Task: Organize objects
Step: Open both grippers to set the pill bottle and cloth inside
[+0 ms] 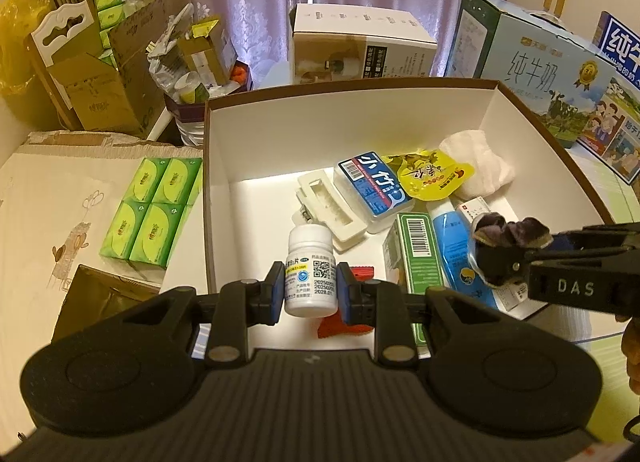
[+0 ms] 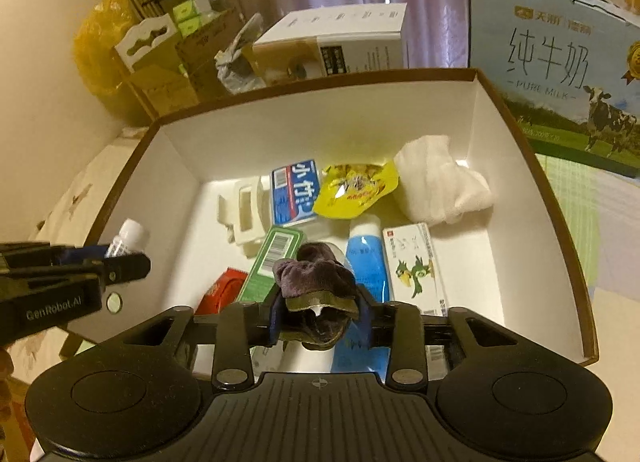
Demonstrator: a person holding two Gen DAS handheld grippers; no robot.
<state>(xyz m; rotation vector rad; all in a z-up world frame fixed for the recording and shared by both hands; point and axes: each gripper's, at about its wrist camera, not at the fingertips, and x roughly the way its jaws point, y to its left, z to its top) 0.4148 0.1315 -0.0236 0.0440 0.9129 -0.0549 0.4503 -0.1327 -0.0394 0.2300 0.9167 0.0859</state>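
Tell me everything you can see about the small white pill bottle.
The white pill bottle looks like plastic, with a white cap on and a label printed with a QR code, a blue logo and dates. It stands roughly upright, clamped at its label between the left tool's blue pads, above the near left part of the white box.

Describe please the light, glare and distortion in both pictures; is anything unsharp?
Left wrist view: warm dim light, a bright patch on the box floor, straight edges bowed by the fisheye; the pill bottle label is sharp. Right wrist view: same warm cast, glare on the yellow pouch; the dark sock close to the lens looks soft.
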